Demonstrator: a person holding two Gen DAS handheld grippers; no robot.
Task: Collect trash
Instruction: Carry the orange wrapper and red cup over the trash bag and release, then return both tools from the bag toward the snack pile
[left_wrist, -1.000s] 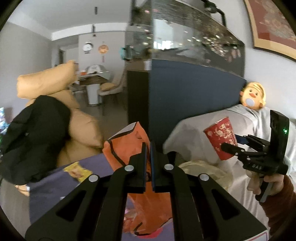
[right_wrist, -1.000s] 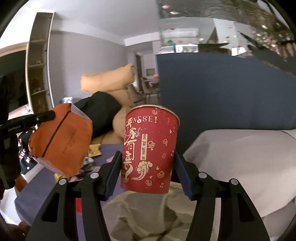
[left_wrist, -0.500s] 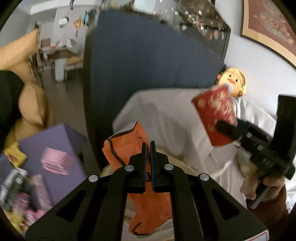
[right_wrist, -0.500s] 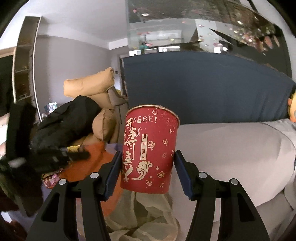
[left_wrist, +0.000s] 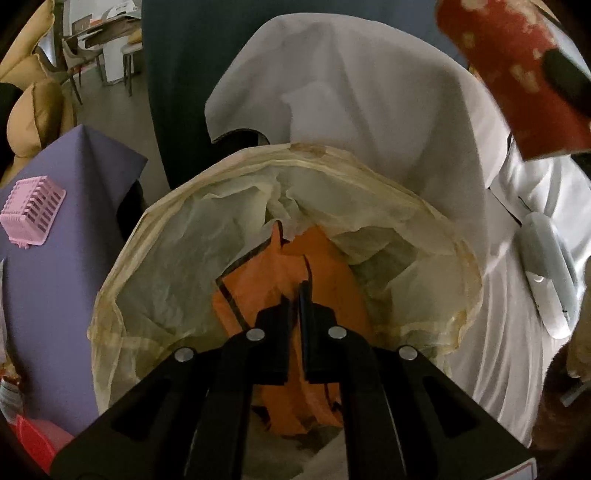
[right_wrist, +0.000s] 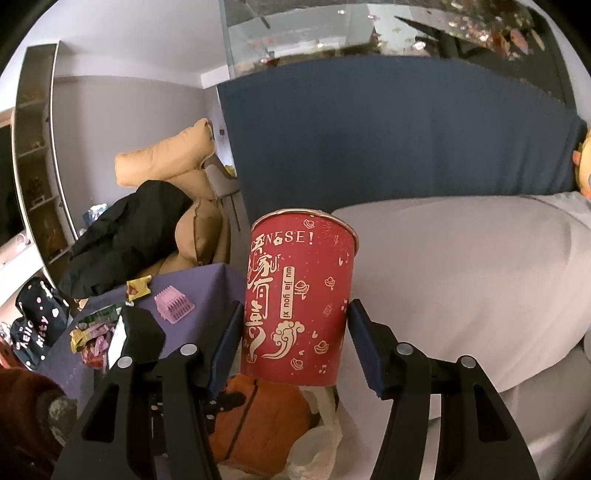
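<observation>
Trash: my left hand-held gripper (left_wrist: 291, 295) is pinched shut on the orange bag (left_wrist: 325, 266), inside the bin liner (left_wrist: 177, 258), unreleased. My right hand-held gripper (right_wrist: 295, 328) clamps the red cup (right_wrist: 299, 295), reading "NESE!", near the bin. Wrappers (right_wrist: 94, 338) remain on the table (left_wrist: 74, 229).

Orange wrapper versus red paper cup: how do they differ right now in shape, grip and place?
The orange wrapper is soft and crumpled; the red paper cup is rigid and upright. The left gripper pinches the wrapper with jaws nearly shut; the right gripper grips the cup with jaws wide. The wrapper hangs inside the bin liner; the cup sits above it. Both are held trash.
</observation>
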